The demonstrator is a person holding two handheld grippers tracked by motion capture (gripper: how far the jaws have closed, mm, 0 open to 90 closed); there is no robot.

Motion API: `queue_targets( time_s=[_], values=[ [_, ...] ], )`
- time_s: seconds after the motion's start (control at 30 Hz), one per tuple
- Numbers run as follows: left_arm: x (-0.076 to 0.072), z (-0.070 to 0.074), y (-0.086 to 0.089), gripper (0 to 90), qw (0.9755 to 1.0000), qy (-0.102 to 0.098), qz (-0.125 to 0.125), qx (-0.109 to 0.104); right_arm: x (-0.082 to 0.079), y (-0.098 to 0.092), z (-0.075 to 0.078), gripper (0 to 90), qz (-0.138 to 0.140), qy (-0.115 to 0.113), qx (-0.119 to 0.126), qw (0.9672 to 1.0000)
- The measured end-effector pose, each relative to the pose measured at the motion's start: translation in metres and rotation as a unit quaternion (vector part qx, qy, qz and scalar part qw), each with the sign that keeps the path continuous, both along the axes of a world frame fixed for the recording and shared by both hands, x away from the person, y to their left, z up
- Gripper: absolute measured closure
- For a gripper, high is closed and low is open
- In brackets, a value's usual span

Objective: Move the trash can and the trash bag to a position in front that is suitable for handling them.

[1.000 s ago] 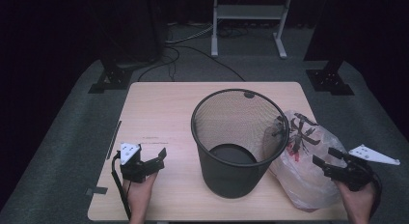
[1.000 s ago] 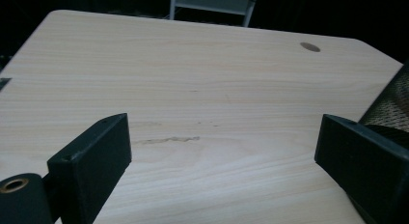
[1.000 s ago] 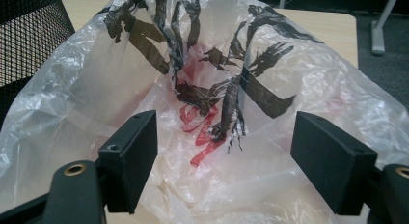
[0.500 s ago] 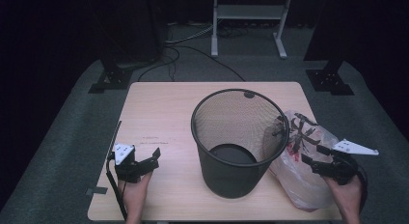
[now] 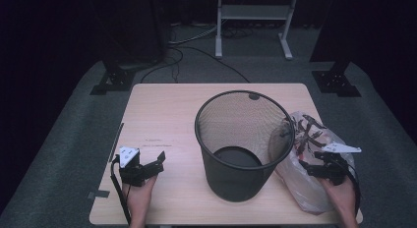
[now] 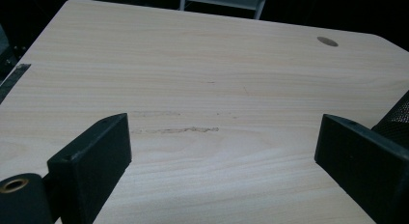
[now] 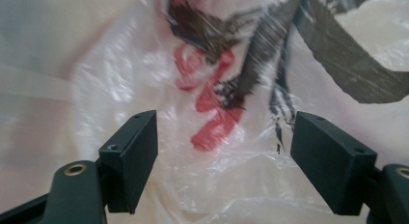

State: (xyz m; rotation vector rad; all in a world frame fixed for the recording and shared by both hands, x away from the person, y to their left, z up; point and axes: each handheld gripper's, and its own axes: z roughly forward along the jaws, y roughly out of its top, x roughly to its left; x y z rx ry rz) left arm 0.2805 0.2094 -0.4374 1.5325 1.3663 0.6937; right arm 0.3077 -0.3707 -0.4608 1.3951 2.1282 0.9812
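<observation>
Right gripper [image 5: 314,165] — jaws spread wide, nothing pinched. It sits over the near part of a clear plastic bag [image 5: 314,188] at the table's right edge. In the right gripper view the bag [image 7: 212,151] lies directly ahead of and between the two black block-shaped jaws: thin, crinkled, glossy film w/ red and black printed marks showing through the folds. Whether the jaw tips touch the film — cannot tell. A flat grey three-cornered plate rides on top of this gripper.

Left gripper [image 5: 156,161] — jaws also spread wide, holding nothing. It rests low at the table's near-left corner, held by a hand [image 5: 140,196]. Ahead of its jaws in the left gripper view: bare table [image 6: 202,79], pale wood-grain laminate, smooth, w/ faint scuff marks just beyond the jaw tips and a small oval hole near the far edge.

Wire-mesh bin [image 5: 244,142] stands upright between the two grippers — black, round, tapering toward its base, open top, solid dark floor. It is well to the right of the left gripper; its mesh wall [image 6: 398,118] shows just behind that gripper's right-hand jaw. The bag touches the bin's side facing the right gripper, pressed against the mesh
</observation>
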Motion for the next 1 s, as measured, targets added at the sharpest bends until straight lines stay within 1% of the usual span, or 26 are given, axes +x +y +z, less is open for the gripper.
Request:
queue_targets(
  time_s=[0.07, 0.1, 0.13, 0.17, 0.2, 0.3, 0.33, 0.47, 0.6, 0.63, 0.67, 0.8, 0.83, 0.87, 0.9, 0.93, 0.97, 1.0],
  values=[
    [0.0, 0.0, 0.0, 4.6, 1.0, 0.0, 0.0, 0.0, 0.002, 0.0, -0.005, 24.1, -0.002, 0.005, -0.004, 1.0],
    [0.0, 0.0, 0.0, 4.6, 1.0, 0.0, 0.0, 0.0, 0.002, 0.0, -0.005, 24.1, -0.002, 0.005, -0.004, 1.0],
    [0.0, 0.0, 0.0, 4.6, 1.0, 0.0, 0.0, -0.001, 0.004, 0.002, -0.009, 24.1, -0.003, 0.011, -0.012, 0.9999],
    [0.0, 0.0, 0.0, 4.7, 1.0, 0.0, 0.0, -0.001, 0.004, 0.002, -0.009, 24.1, -0.003, 0.011, -0.012, 0.9999],
    [0.0, 0.0, 0.0, 4.6, 1.0, 0.0, 0.0, -0.001, 0.005, 0.004, -0.012, 24.1, -0.003, 0.016, -0.019, 0.9997],
    [0.0, 0.0, 0.0, 4.7, 1.0, 0.0, 0.0, -0.001, 0.006, 0.005, -0.014, 24.1, -0.002, 0.02, -0.023, 0.9995],
    [0.0, 0.0, 0.0, 4.7, 1.0, 0.0, 0.0, -0.002, 0.007, 0.006, -0.016, 24.4, -0.004, 0.026, -0.026, 0.9993],
    [-0.001, 0.0, 0.001, 4.7, 1.0, 0.001, 0.001, -0.004, 0.007, 0.007, -0.018, 26.8, -0.004, 0.029, -0.027, 0.9992],
    [-0.001, 0.0, 0.001, 4.7, 1.0, 0.0, 0.002, -0.006, 0.005, 0.007, -0.017, 38.3, -0.003, 0.023, -0.024, 0.9994],
    [-0.001, 0.0, 0.001, 4.7, 1.0, 0.001, 0.001, -0.006, 0.005, 0.007, -0.017, 38.3, -0.003, 0.023, -0.024, 0.9994],
    [-0.001, 0.0, 0.001, 4.7, 1.0, 0.001, 0.001, -0.005, 0.004, 0.006, -0.017, 46.7, 0.001, 0.02, -0.024, 0.9995],
    [-0.001, 0.0, 0.001, 4.7, 1.0, 0.001, 0.0, -0.004, 0.002, 0.006, -0.016, 61.5, 0.002, 0.019, -0.022, 0.9996],
    [-0.001, 0.0, 0.0, 4.7, 1.0, 0.001, 0.0, -0.004, 0.002, 0.006, -0.016, 61.5, 0.002, 0.019, -0.022, 0.9996],
    [-0.001, 0.0, 0.0, 4.7, 1.0, 0.001, 0.0, -0.003, 0.001, 0.006, -0.015, 68.7, 0.003, 0.02, -0.023, 0.9995],
    [-0.001, 0.0, 0.0, 4.7, 1.0, 0.001, 0.0, -0.004, 0.001, 0.006, -0.015, 68.7, 0.003, 0.02, -0.023, 0.9995],
    [-0.001, 0.0, 0.0, 4.7, 1.0, 0.001, 0.0, -0.004, 0.001, 0.007, -0.015, 72.2, 0.005, 0.02, -0.026, 0.9995],
    [-0.001, 0.0, 0.0, 4.7, 1.0, 0.001, 0.0, -0.004, 0.001, 0.007, -0.015, 72.2, 0.005, 0.02, -0.026, 0.9995],
    [-0.001, 0.0, 0.001, 4.7, 1.0, 0.001, 0.0, -0.004, 0.0, 0.008, -0.014, 76.1, 0.008, 0.02, -0.031, 0.9993]
  ],
)
